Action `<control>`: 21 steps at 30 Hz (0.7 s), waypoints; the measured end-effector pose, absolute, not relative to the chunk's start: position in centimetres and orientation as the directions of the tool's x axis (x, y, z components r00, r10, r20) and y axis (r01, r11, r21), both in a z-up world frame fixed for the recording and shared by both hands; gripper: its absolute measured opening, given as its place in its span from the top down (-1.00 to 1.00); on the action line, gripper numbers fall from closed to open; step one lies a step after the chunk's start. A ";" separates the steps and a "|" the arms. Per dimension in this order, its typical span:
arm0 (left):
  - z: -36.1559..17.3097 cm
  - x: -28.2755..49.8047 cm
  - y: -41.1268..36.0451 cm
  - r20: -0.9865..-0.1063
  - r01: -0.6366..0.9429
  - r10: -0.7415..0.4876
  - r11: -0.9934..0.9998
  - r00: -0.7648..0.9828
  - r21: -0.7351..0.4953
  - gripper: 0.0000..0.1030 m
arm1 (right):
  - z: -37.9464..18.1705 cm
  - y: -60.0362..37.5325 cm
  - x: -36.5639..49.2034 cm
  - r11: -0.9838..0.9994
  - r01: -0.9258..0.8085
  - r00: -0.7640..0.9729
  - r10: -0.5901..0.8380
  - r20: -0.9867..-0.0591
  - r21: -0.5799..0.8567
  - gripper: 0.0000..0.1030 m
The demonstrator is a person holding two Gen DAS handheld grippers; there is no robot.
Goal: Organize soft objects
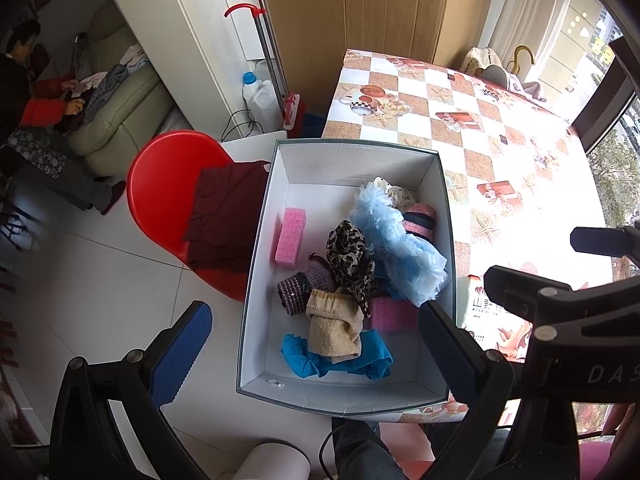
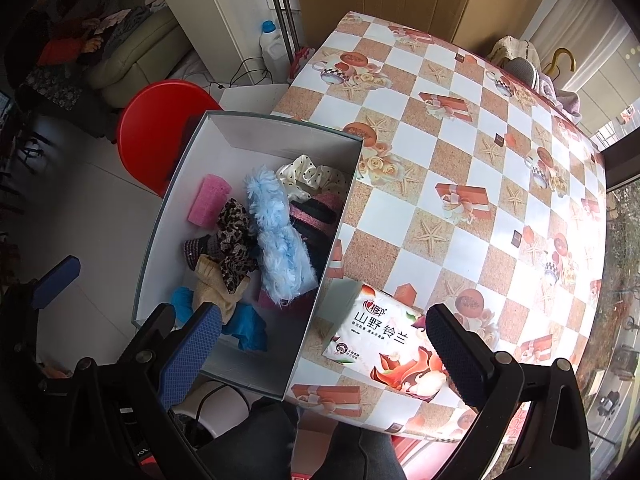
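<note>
A white box stands at the table's left edge and holds several soft things: a fluffy light-blue cloth, a pink sponge, a leopard-print cloth, a beige sock, a teal cloth. A tissue pack lies on the table right of the box. My left gripper is open and empty above the box's near end. My right gripper is open and empty, above the tissue pack and the box's near right wall.
The checkered table extends to the right, towards a window. A red chair with a dark red cloth stands left of the box. Bottles and a mop stand behind. A person sits on a sofa at far left.
</note>
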State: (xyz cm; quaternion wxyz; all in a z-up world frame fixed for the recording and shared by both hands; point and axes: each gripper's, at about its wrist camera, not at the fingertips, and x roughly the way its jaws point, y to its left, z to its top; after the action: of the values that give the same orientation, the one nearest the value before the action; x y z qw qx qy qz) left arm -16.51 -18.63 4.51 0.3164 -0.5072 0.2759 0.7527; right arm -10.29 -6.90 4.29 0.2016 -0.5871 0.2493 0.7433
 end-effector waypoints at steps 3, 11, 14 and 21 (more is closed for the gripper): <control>4.5 -16.5 -18.7 -0.938 -0.756 0.195 -0.647 -0.286 0.096 -0.99 | 4.2 -6.9 -10.2 -0.793 -0.595 -0.227 0.006 -0.974 0.134 -1.00; 4.6 -16.6 -18.6 -0.938 -0.757 0.195 -0.646 -0.286 0.097 -0.99 | 4.2 -6.9 -10.1 -0.792 -0.596 -0.227 0.006 -0.974 0.134 -1.00; 4.7 -16.6 -18.6 -0.937 -0.757 0.196 -0.646 -0.287 0.097 -0.99 | 4.2 -6.9 -10.0 -0.792 -0.595 -0.226 0.006 -0.974 0.133 -1.00; 4.7 -16.7 -18.6 -0.937 -0.757 0.198 -0.647 -0.288 0.096 -0.99 | 4.3 -7.0 -9.9 -0.791 -0.596 -0.229 0.008 -0.973 0.134 -1.00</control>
State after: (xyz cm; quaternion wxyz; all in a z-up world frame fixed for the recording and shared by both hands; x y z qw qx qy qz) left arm -16.73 -18.61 4.71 0.3167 -0.5056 0.2761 0.7536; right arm -9.93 -7.00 4.32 0.2034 -0.5865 0.2508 0.7428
